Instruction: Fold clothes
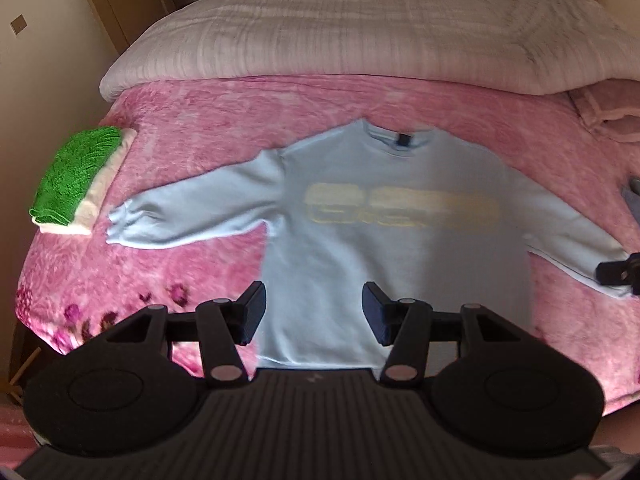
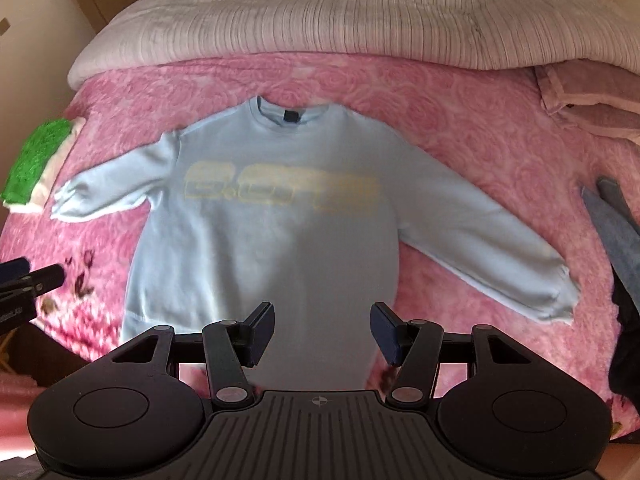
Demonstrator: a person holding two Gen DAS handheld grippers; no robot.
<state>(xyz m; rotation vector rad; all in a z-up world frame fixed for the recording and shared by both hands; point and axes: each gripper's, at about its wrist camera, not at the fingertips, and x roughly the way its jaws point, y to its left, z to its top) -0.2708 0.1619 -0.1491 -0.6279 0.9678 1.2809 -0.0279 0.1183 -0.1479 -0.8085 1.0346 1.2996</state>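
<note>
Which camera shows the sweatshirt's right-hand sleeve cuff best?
The right wrist view: the whole sleeve and its cuff lie unobstructed on the pink blanket. In the left wrist view the cuff sits at the frame edge, partly hidden by the other tool.

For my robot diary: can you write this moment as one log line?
stage: before first fold | sweatshirt: flat on bed, sleeves out | left gripper: open, empty | right gripper: open, empty
</note>
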